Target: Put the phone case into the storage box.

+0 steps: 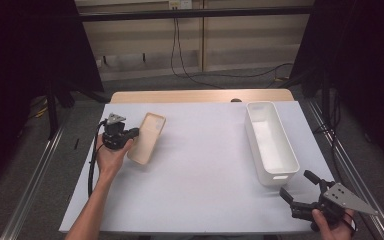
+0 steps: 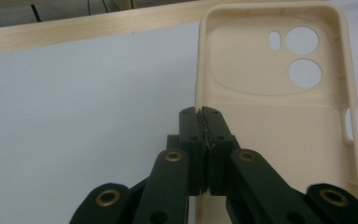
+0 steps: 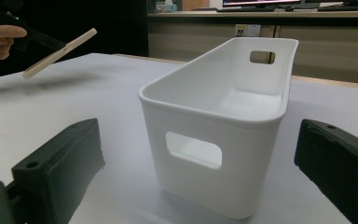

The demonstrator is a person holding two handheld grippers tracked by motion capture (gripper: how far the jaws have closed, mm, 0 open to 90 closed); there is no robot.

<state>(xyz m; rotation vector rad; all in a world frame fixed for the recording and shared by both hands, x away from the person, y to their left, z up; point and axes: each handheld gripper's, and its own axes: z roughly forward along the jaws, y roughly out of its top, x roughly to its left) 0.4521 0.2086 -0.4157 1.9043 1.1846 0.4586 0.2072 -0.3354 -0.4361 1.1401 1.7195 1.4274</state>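
Pinching phone case (image 2: 279, 116) – left hand-held gripper (image 2: 200, 114)

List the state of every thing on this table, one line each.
Phone case: lifted off the table, tilted, pinched by one side wall.
Left tool: shut on the phone case's edge.
Right tool: open, holding nothing, near the bin's end.
White bin: upright on the table, empty.

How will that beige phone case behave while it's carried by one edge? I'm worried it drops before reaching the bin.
The phone case looks thin and hollow, so probably light. The left gripper pinches just its side wall, so it may pivot or flex. Its smooth surface could slip.
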